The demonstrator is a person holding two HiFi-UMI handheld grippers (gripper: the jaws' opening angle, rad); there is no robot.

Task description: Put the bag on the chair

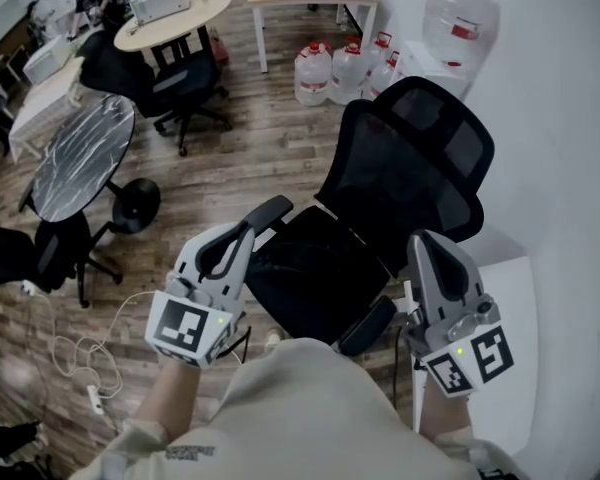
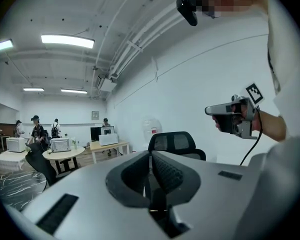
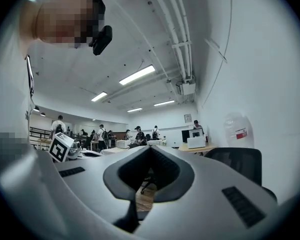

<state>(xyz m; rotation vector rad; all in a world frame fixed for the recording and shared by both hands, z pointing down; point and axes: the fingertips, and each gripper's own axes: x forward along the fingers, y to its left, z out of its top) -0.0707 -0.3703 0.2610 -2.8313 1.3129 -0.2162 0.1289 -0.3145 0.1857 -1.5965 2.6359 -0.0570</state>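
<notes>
A black mesh office chair (image 1: pixel 310 268) stands in front of me with nothing on its seat; its backrest also shows in the left gripper view (image 2: pixel 174 143) and the right gripper view (image 3: pixel 240 164). No bag is in any view. My left gripper (image 1: pixel 243 236) hangs over the chair's left armrest, jaws shut and empty (image 2: pixel 150 156). On the other side, my right gripper (image 1: pixel 427 240) is held over the seat's right edge, also shut with nothing in it (image 3: pixel 149 149). Both point about level across the room.
Several large water bottles (image 1: pixel 330 68) stand on the floor behind the chair, by a water dispenser (image 1: pixel 460 18). A white surface (image 1: pixel 515 298) and the wall lie to the right. A dark round table (image 1: pixel 80 158), other chairs and floor cables (image 1: pixel 80 358) are at the left.
</notes>
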